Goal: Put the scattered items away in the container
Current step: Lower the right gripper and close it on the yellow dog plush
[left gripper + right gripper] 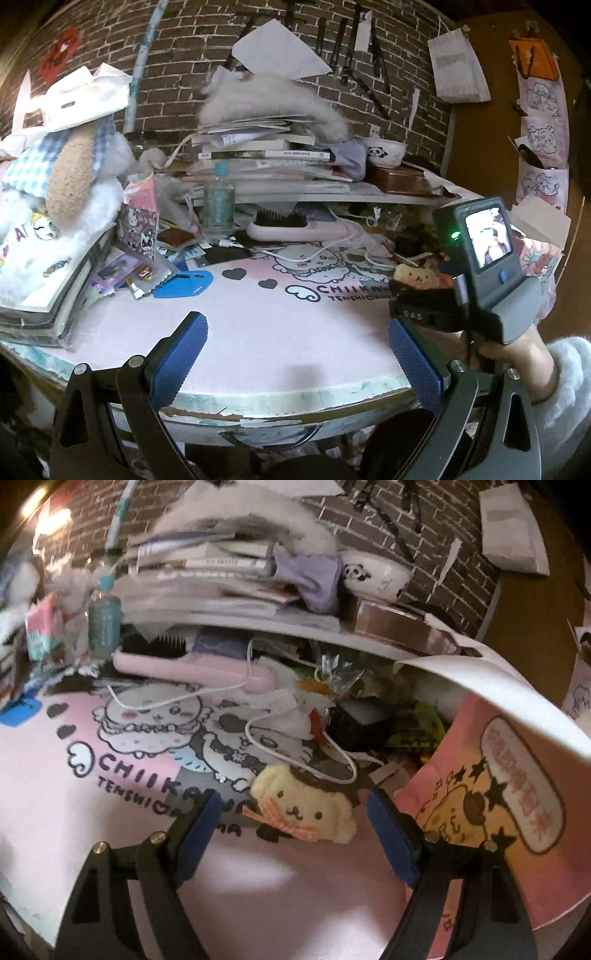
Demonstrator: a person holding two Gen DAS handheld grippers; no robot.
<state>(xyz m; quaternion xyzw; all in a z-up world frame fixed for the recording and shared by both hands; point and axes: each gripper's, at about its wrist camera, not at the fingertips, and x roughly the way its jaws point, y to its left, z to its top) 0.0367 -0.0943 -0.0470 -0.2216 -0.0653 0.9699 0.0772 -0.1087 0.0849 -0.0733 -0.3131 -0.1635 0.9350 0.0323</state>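
A small yellow plush dog with an orange checked bow lies on the pink desk mat. My right gripper is open, its blue pads standing either side of the plush without touching it. To the right is the pink container with a yellow dog print, and its white lid flap hangs over it. In the left wrist view my left gripper is open and empty over the mat's near edge. The right gripper's grey body, held by a hand in a fluffy white sleeve, sits behind the plush dog.
A pink hairbrush, a white cable, wrappers and a dark box crowd the back. A shelf above holds stacked books and a panda bowl. At left are a bottle, a big white plush and a blue tag.
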